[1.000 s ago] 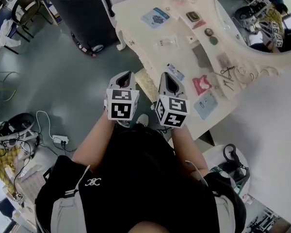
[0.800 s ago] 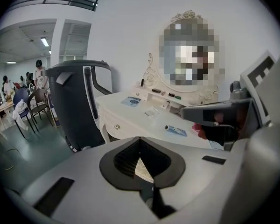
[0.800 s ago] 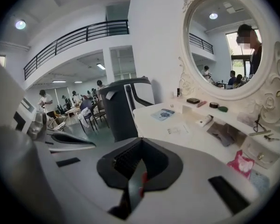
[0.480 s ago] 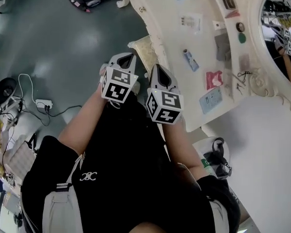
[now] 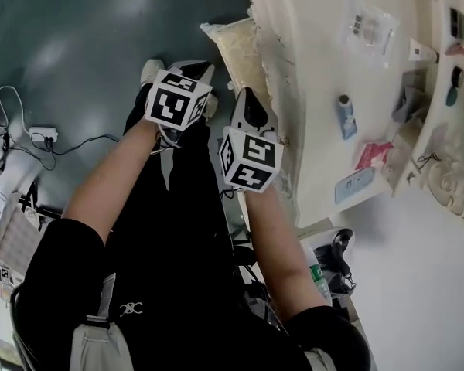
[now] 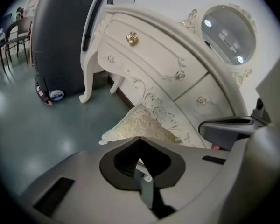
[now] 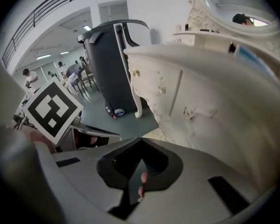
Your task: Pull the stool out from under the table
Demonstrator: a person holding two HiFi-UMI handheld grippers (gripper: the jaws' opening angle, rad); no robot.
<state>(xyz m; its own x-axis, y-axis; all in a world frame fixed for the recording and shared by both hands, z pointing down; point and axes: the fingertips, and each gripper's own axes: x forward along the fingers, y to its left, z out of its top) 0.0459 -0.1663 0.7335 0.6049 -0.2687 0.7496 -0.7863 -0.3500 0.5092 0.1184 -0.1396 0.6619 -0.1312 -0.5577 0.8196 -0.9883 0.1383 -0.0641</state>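
Cream-gold brocade is seen on the padded seat of the stool (image 5: pixel 236 49). In the head view it sits at about 12 o'clock, tucked under the front edge of the table (image 5: pixel 309 76). Only a strip of the cushion and one corner are left showing over the grey-green floor (image 5: pixel 77 45). The carved white table fills the view from 12 to 3 o'clock. A blue tube (image 5: pixel 346 116) and a red packet (image 5: pixel 373 154) are laid on its top.

Both tools are held low in front of the person and pointed towards the table. The left hand-held gripper (image 5: pixel 203 68) is placed at 11 o'clock of the right hand-held gripper (image 5: pixel 246 93), the two just beside each other. In the left gripper view the jaws are pressed together with nothing between them. The stool's corner (image 6: pixel 140 121) is seen just beyond their tips at 12 o'clock, and contact cannot be made out. Above it, a gold drawer knob (image 6: pixel 132 38) lies at 11 o'clock and an oval mirror (image 6: pixel 228 34) at 1 o'clock.

In the right gripper view the jaws are likewise pressed together and empty. The table's drawer front (image 7: pixel 210 106) is seen at 2 o'clock. A white power strip (image 5: pixel 42 136) is seen on the floor at 9 o'clock of the head view.
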